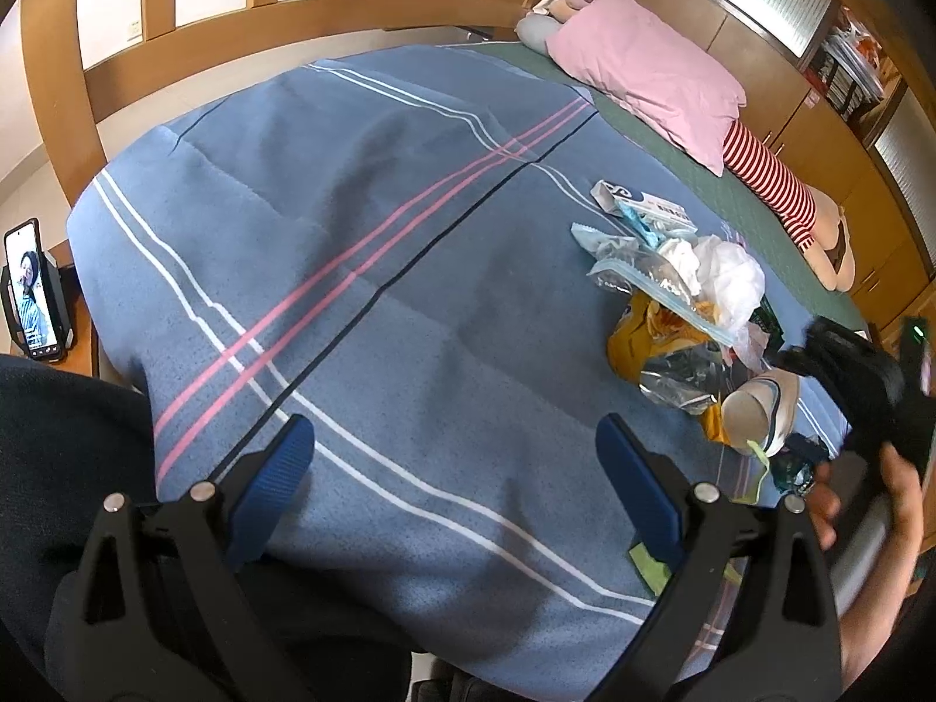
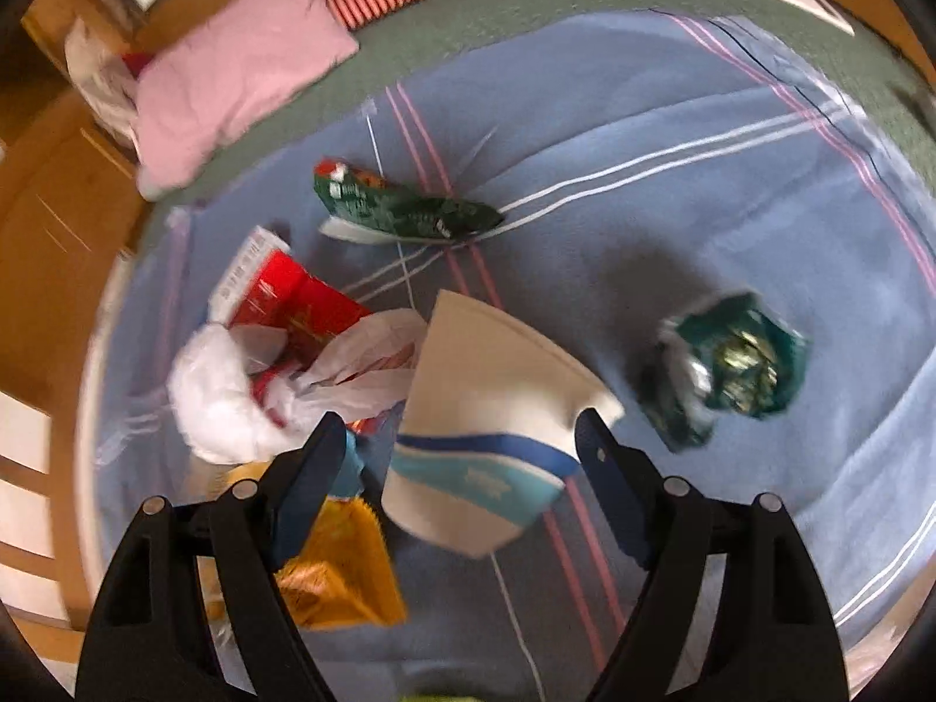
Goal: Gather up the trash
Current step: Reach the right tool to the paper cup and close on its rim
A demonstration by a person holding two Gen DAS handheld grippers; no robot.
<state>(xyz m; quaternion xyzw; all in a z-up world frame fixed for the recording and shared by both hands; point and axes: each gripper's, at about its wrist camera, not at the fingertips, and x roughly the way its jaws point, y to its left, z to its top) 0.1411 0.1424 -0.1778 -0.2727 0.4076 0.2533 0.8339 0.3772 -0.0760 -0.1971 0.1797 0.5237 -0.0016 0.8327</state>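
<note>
Trash lies on a blue striped blanket (image 1: 362, 245). In the left wrist view a pile (image 1: 684, 304) of clear bags, white plastic and a yellow wrapper sits at the right, with a paper cup (image 1: 757, 412) beside it. My left gripper (image 1: 456, 456) is open and empty over bare blanket. In the right wrist view my right gripper (image 2: 462, 444) is open, its jaws either side of the white paper cup (image 2: 491, 409) with a blue band. A crumpled teal wrapper (image 2: 731, 362), a green packet (image 2: 403, 210), a red box (image 2: 292, 298), white plastic (image 2: 234, 392) and a yellow wrapper (image 2: 333, 573) lie around.
A pink pillow (image 1: 643, 76) and a red-striped doll (image 1: 772, 187) lie on the green mattress (image 1: 754, 216) behind the blanket. A wooden bed frame (image 1: 58, 93) curves at the left. A phone (image 1: 29, 292) stands on a side table.
</note>
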